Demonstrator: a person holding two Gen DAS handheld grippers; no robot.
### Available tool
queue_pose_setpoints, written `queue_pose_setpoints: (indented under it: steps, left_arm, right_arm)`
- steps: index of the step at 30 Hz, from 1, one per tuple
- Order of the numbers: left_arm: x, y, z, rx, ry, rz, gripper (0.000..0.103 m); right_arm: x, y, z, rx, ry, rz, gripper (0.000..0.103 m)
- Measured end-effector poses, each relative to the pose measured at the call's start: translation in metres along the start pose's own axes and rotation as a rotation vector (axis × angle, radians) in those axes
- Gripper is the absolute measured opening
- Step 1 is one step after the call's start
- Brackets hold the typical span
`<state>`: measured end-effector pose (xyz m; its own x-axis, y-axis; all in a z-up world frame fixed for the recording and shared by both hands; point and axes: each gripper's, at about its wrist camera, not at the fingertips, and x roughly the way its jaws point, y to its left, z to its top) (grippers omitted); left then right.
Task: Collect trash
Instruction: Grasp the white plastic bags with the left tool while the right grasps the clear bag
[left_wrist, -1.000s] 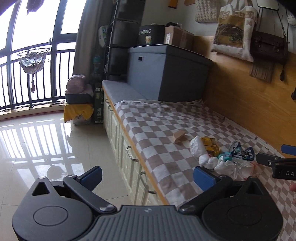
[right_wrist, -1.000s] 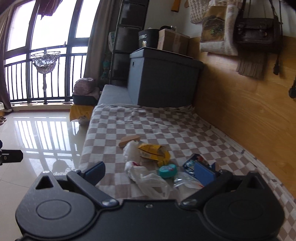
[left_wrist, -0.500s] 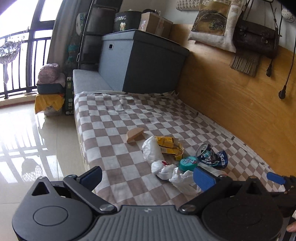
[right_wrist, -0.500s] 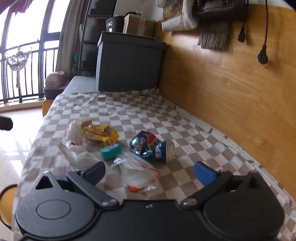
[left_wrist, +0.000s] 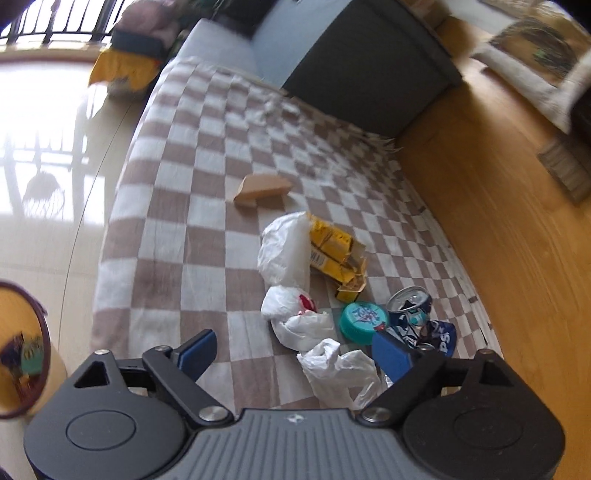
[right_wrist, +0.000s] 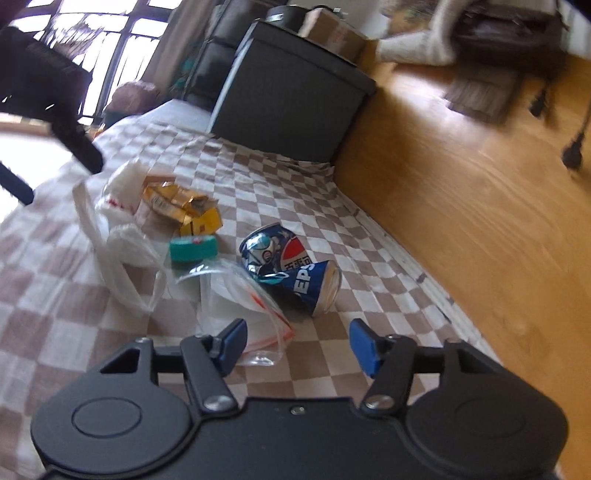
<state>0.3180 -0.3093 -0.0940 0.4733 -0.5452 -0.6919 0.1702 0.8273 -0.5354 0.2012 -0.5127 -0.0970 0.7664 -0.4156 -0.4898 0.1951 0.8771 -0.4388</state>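
We see the trash heaped on the checkered bench toward its wall-side edge: white plastic bags, a yellow carton, a teal lid and a crushed Pepsi can. Our left gripper and right gripper hang above the pile, fingers apart, having just been closing, gripping nothing.

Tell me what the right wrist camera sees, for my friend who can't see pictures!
The right gripper, jaws open and holding nothing, has just been closing above a trash pile on a brown-and-white checkered cloth. Nearest lie a clear zip bag and a crushed blue Pepsi can; behind them a teal lid, white plastic bags and a torn yellow carton.
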Motion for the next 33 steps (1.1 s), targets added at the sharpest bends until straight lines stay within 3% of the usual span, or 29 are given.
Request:
queue_pose_setpoints:
  steps: [6,11,20,24,27,33]
  left_arm:
    - [0.037,-0.001,0.0,-0.107,0.054,0.023,0.086]
    - [0.051,-0.011,0.003,-0.109,0.013,0.063,0.086]
    - [0.076,-0.044,-0.003,0.114,-0.015,0.204,0.084]
    - [0.077,-0.051,-0.015,0.26,-0.035,0.258,0.065]
    - [0.074,-0.051,-0.022,0.36,-0.047,0.241,0.063]
    - [0.059,-0.044,-0.032,0.451,-0.057,0.178,0.06]
  right_arm:
    - [0.018,0.017,0.0,-0.166,-0.002,0.002,0.055]
    - [0.036,0.033,0.001,-0.275,-0.012,-0.001,0.045]
    - [0.058,0.046,0.005,-0.288,-0.02,0.004,0.027]
    - [0.057,0.045,0.004,-0.261,-0.025,0.002,0.017]
    - [0.051,0.042,0.006,-0.235,-0.027,0.024,0.012]
    - [0.034,0.031,0.014,-0.131,0.002,0.094,0.008]
